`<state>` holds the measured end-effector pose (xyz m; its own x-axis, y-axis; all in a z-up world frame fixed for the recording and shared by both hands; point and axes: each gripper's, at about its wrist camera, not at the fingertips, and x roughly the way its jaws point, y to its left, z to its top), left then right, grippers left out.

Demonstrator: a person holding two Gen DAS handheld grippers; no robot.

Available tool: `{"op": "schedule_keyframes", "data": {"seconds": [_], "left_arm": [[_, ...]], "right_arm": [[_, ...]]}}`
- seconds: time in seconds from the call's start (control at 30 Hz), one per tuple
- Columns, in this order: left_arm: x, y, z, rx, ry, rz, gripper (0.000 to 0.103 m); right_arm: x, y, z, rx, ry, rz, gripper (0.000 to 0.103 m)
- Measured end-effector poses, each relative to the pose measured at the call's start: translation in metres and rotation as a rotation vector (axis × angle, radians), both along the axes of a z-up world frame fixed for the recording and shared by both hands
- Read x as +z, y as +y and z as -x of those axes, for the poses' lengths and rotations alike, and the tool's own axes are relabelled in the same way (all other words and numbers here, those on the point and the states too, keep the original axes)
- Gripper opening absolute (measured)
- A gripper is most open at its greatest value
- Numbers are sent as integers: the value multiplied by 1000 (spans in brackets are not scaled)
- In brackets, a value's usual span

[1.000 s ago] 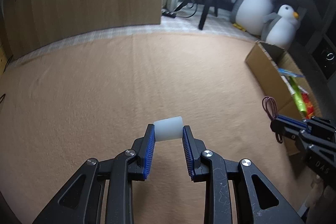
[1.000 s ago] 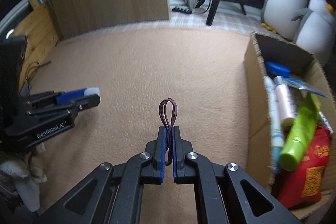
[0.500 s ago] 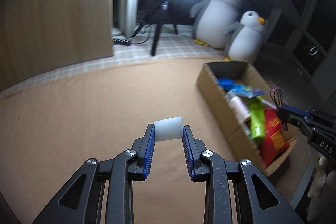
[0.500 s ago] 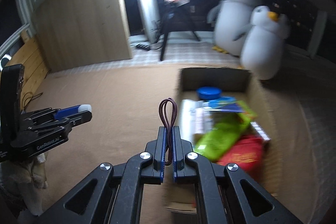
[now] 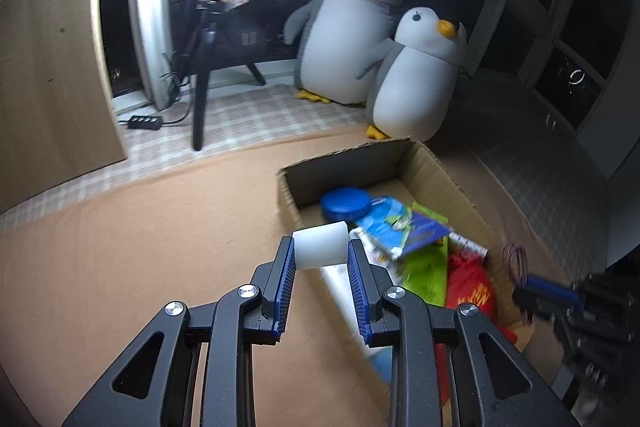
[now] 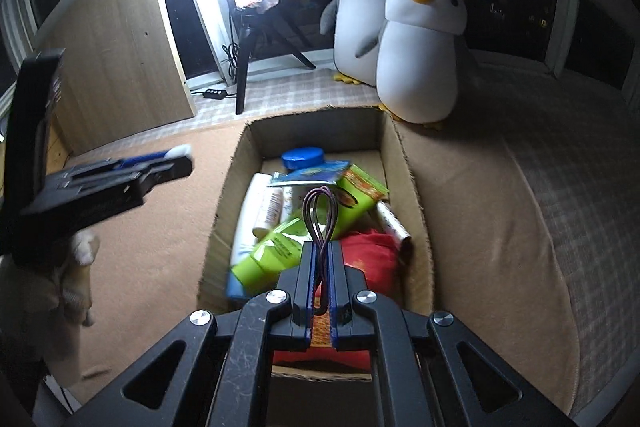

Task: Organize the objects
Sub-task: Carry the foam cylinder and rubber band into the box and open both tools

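Observation:
My left gripper (image 5: 320, 247) is shut on a small white cylinder (image 5: 320, 245), held in the air at the near left corner of an open cardboard box (image 5: 434, 163). My right gripper (image 6: 320, 247) is shut on a dark purple hair tie (image 6: 318, 213) whose loop sticks up above the box (image 6: 408, 163). Inside the box lie a blue lid (image 6: 302, 157), green tubes (image 6: 276, 253), a white tube (image 6: 250, 215), a blue packet and a red bag (image 6: 372, 253). The left gripper (image 6: 176, 157) shows at the left of the right wrist view, the right gripper (image 5: 524, 281) at the right of the left wrist view.
The box sits on a tan carpet (image 5: 140, 247). Two plush penguins (image 5: 416, 83) stand just behind it. A ring light on a tripod (image 5: 204, 67) and a power strip (image 5: 146, 123) are farther back, beside a wooden panel (image 5: 48, 79). A gloved hand (image 6: 76, 267) holds the left gripper.
Both grippers have swung right and risen, carrying the cylinder and the hair tie from open carpet to the box. The right one now hangs over the box contents.

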<state>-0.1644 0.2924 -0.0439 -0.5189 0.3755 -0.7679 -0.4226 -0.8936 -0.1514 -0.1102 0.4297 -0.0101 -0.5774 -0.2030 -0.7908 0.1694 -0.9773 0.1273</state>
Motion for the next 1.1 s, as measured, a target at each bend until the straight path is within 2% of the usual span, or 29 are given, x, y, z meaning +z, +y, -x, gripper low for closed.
{"op": "schedule_keyframes", "data": {"seconds": [0.37, 0.43, 0.47, 0.5, 0.53, 0.57, 0.73, 1.1], "left_arm": [[-14, 32, 28, -3, -41, -8, 33], [-15, 34, 30, -4, -45, -12, 44], [-15, 35, 31, -4, -45, -15, 54], [-15, 35, 32, -4, -44, -18, 59], [-15, 36, 32, -4, -42, -16, 59], [-15, 36, 32, -3, -42, -13, 59], [-17, 33, 32, 4, -48, -12, 59], [-7, 18, 20, 15, -40, -4, 60]], "right_arm": [[-8, 10, 2, 19, -16, 36, 6], [-7, 10, 3, 24, -15, 36, 8], [-7, 10, 4, 22, -14, 35, 15], [-7, 10, 4, 20, -15, 35, 20], [-7, 11, 5, 17, -16, 36, 30], [-7, 11, 5, 14, -13, 37, 35], [-7, 12, 7, 10, -14, 37, 35], [-4, 4, 3, 4, -5, 28, 44]]}}
